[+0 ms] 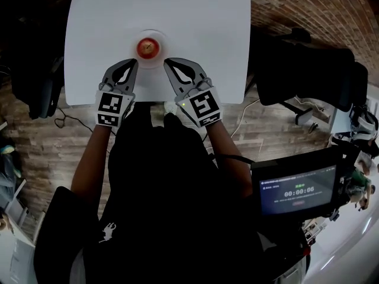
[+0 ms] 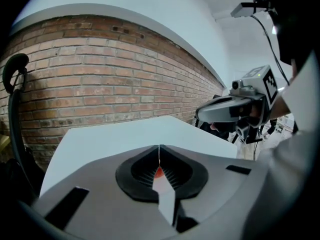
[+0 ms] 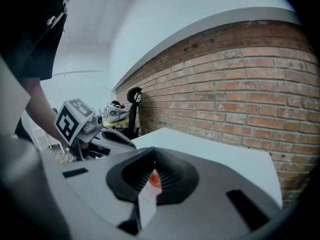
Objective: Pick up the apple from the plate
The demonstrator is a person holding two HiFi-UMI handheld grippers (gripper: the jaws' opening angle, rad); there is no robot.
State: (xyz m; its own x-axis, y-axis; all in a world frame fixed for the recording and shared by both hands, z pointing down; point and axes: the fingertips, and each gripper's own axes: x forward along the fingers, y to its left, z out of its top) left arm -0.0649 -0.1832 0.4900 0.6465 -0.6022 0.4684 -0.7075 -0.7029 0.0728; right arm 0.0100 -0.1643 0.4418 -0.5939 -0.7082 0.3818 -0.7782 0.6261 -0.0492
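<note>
A red apple (image 1: 148,47) sits on a small white plate (image 1: 166,45) near the front of a white table (image 1: 201,22). My left gripper (image 1: 132,62) rests just short of the plate on its left, jaws together with nothing between them. On the plate's right my right gripper (image 1: 167,61) is likewise shut and empty. Both point inward at the apple. In the left gripper view a sliver of the apple (image 2: 158,172) shows through the slit behind the shut gripper (image 2: 159,148). The right gripper view shows the apple (image 3: 155,180) the same way, behind its shut gripper (image 3: 153,151).
Dark chairs stand left (image 1: 35,81) and right (image 1: 308,70) of the table. A screen with a timer (image 1: 299,191) is at lower right. Cables (image 1: 71,120) lie on the wood floor, and a brick wall (image 2: 100,84) rises behind the table.
</note>
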